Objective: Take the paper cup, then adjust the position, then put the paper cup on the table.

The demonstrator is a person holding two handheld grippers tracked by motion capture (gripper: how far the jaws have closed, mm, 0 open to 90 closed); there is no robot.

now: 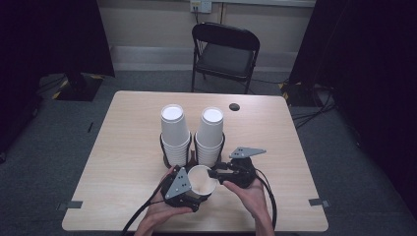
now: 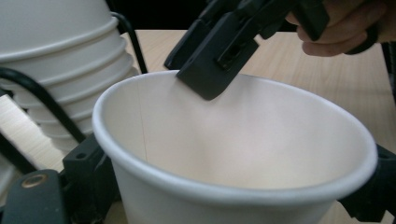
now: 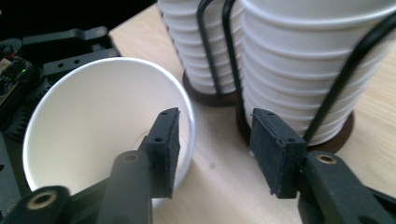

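Paper cup (image 1: pixel 201 180), mouth up, clamped in left tool (image 1: pixel 189 189); right tool (image 1: pixel 215 172) released, straddling its right rim.

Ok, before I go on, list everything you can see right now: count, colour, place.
Table: one, light wood, centre.
Cup stacks: two, white, mid-table, in black wire holders on dark bases.
Single cup: one, white, in front of the stacks, between the left gripper's jaws.
Folding chair: one, black, behind the table.
Round grommet: one, dark, far table edge.
Left gripper: black, shut on the single cup.
Right gripper: black, jaws open astride the cup's rim.
Hands: two, near edge.
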